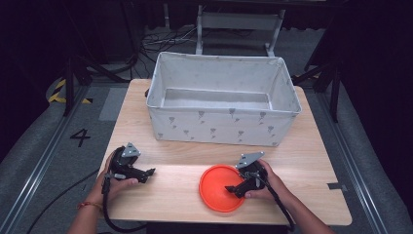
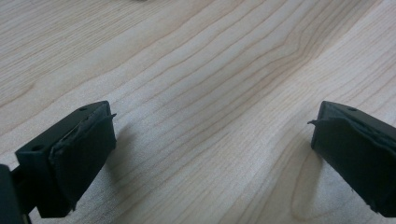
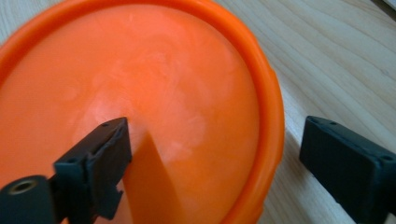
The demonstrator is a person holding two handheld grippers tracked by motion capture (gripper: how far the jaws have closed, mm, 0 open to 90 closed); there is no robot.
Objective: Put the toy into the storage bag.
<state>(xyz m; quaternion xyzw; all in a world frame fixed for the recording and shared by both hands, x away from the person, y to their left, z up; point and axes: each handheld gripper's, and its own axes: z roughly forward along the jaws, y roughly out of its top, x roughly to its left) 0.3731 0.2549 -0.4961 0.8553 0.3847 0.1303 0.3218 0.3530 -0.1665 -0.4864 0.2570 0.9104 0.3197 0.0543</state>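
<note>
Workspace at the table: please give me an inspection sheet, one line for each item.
Surface: light wooden table, bare grain under the left gripper.
Job's things: orange plate lies flat near the front edge; grey fabric box behind it, nothing seen inside.
Clutter: nothing seen.
Grippers: left gripper open over bare wood; right gripper open, one jaw over the plate, the other outside its rim, straddling the rim.
Cables: one black cable trails from each gripper toward the person.
Surroundings: dark room, grey floor, floor number 4, metal frame behind.
</note>
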